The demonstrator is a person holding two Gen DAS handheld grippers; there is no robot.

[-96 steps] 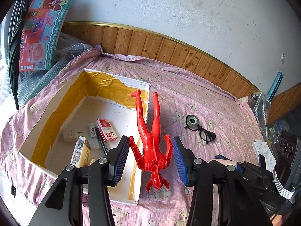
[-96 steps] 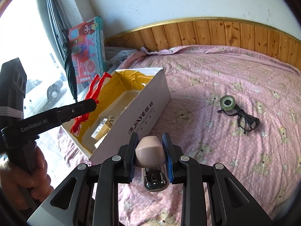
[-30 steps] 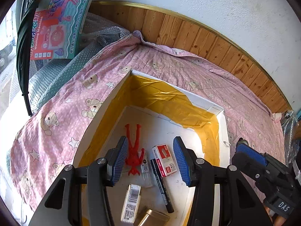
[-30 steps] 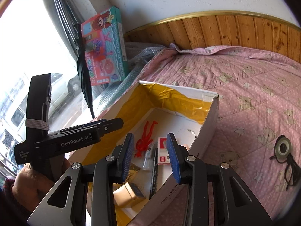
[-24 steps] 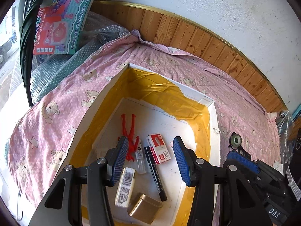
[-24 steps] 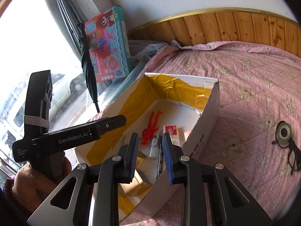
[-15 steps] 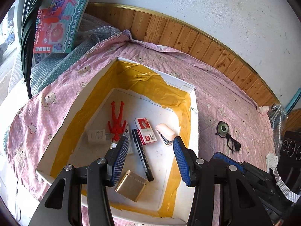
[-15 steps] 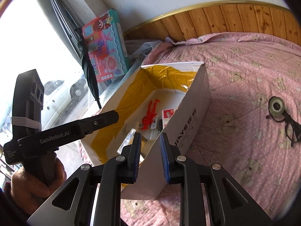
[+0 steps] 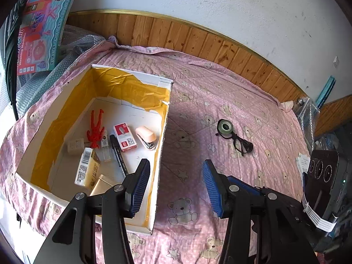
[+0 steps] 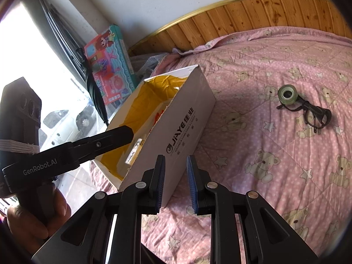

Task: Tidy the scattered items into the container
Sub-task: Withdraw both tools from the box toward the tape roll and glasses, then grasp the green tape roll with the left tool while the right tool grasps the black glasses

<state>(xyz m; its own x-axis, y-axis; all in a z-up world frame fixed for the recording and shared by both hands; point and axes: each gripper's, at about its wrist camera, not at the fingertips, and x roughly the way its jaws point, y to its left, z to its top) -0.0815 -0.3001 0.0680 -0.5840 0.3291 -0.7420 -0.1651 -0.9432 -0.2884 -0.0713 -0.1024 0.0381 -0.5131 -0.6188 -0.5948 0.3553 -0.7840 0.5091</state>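
The white cardboard box (image 9: 164, 118), lined with yellow tape, sits on the left of the pink bed. Inside it lie a red toy figure (image 9: 95, 129), a pink stapler (image 9: 146, 136), a red staple box (image 9: 125, 136), a black marker (image 9: 117, 151), a barcoded carton (image 9: 84, 171) and a gold tin (image 9: 101, 187). On the bedspread to the right rest a green tape roll (image 9: 224, 126) and black glasses (image 9: 241, 144). My left gripper (image 9: 176, 184) is open and empty over the box's right wall. My right gripper (image 10: 176, 182) is narrowly open and empty beside the box's printed side (image 10: 182, 121).
A toy carton (image 9: 41, 28) and a black umbrella (image 9: 11, 44) lean at the back left over bubble wrap. Wooden panelling (image 9: 198, 41) borders the bed's far side. A hand (image 10: 33, 215) holds the left gripper's handle. Pink bedspread (image 10: 275, 165) stretches right of the box.
The red figure and the pink stapler now lie in the box. Both grippers, empty, have drawn back from above the box toward its right side.
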